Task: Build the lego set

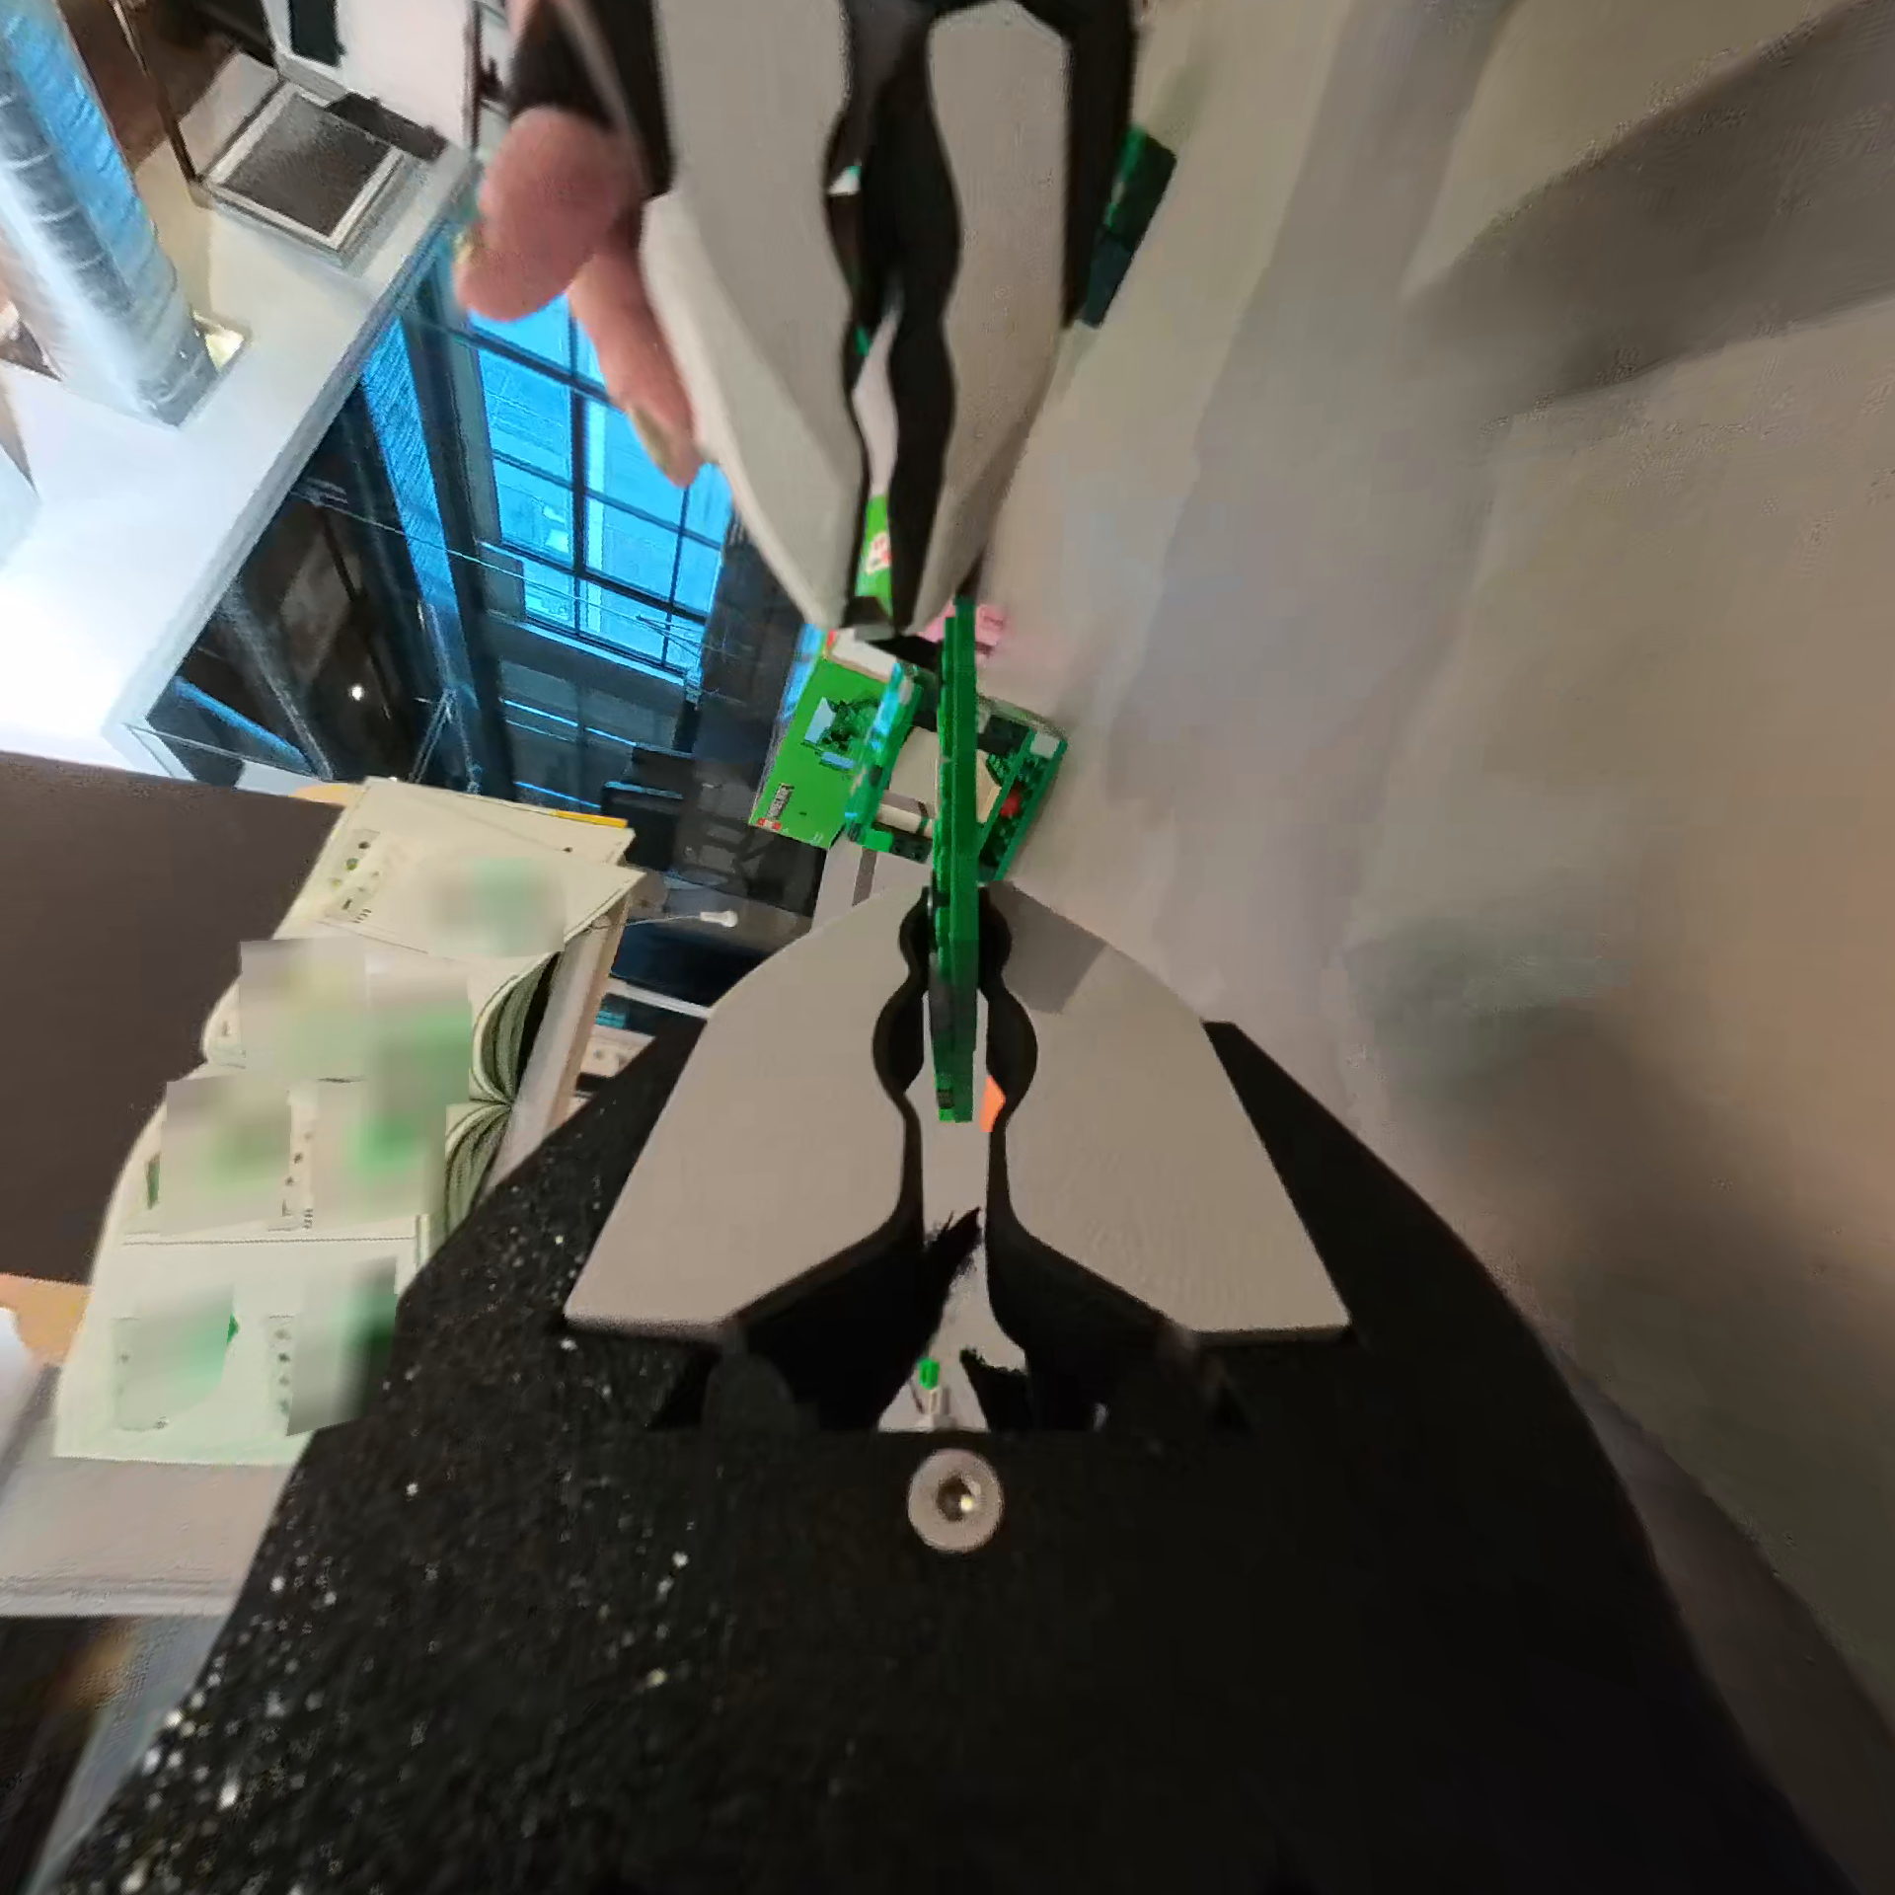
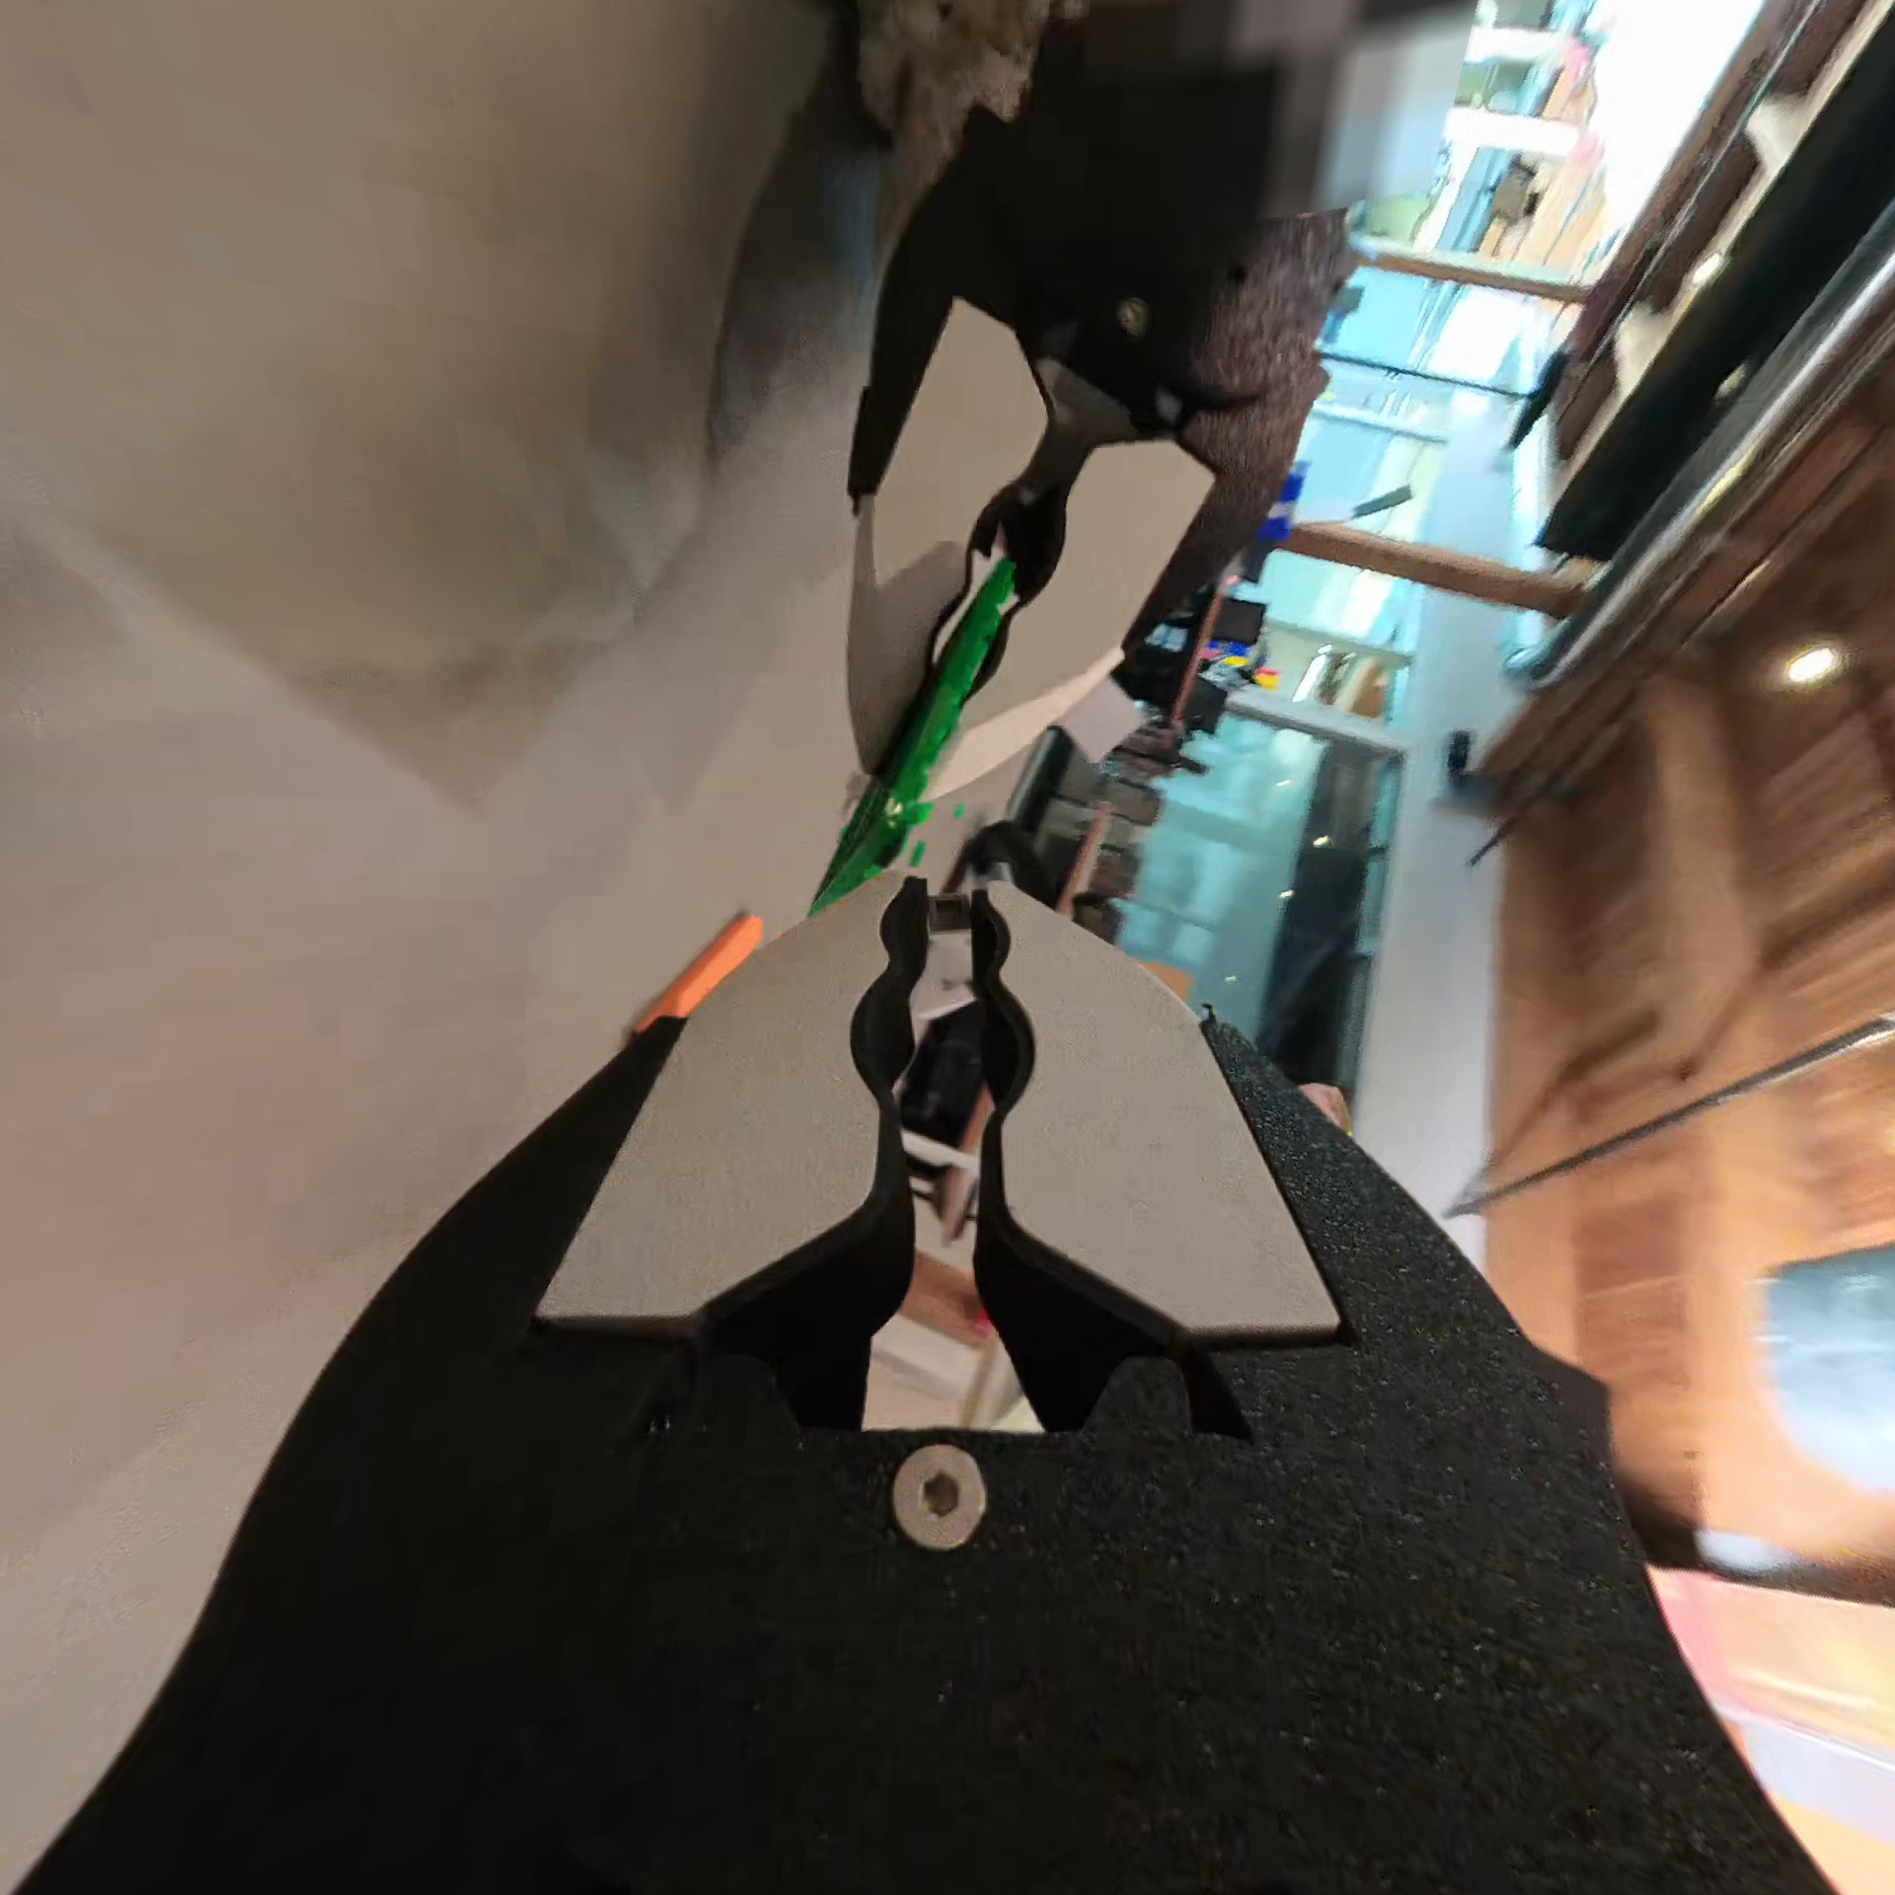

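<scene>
My left gripper [image 1: 959, 908] is shut on a flat green lego plate [image 1: 959, 779], seen edge-on and sticking out beyond the fingertips. My right gripper [image 1: 892, 615] comes in from the top of the left wrist view, its tips right beside the plate's far end. In the right wrist view my right gripper [image 2: 949, 904] is nearly closed on a small grey piece [image 2: 949, 913] at its tips. The green plate [image 2: 959, 656] and the left gripper [image 2: 923, 759] lie just ahead. A person's hand [image 1: 554, 226] holds the right gripper.
A green lego box [image 1: 815, 759] with a partly built green model [image 1: 1010, 790] stands behind the plate on the white table [image 1: 1384, 718]. An open instruction booklet [image 1: 338, 1128] lies at the left. An orange piece [image 2: 708, 974] and a pink piece [image 1: 990, 620] lie on the table.
</scene>
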